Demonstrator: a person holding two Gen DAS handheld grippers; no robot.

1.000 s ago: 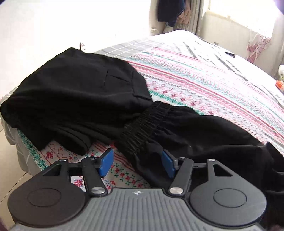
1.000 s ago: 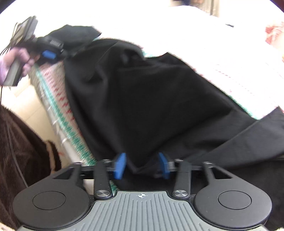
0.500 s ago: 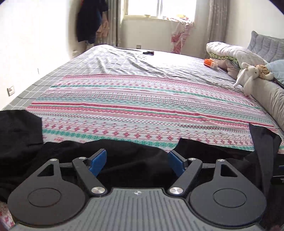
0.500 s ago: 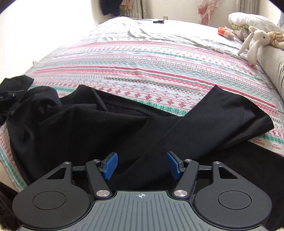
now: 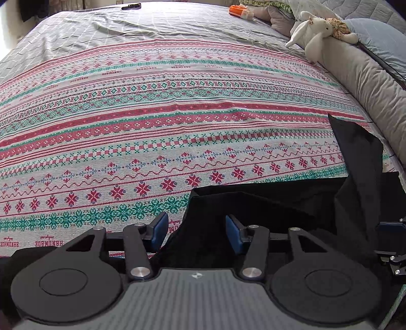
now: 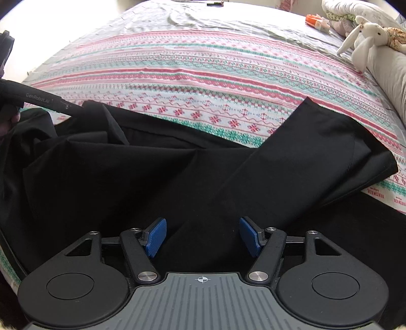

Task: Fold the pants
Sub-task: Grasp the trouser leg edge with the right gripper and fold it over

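Black fabric pants (image 6: 177,177), rumpled on patterned bedspread (image 6: 203,76); left gripper (image 5: 196,229) and right gripper (image 6: 201,236) wide, empty (risk: pinching one layer, skewing the fold).

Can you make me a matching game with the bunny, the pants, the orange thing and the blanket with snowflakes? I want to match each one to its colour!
Things:
1. toy bunny
2. pants
3. small packet
4. patterned blanket

Colours:
A. black
B. pink, green and white stripes
C. white
D. orange

Pairs: 1-C, 2-A, 3-D, 4-B
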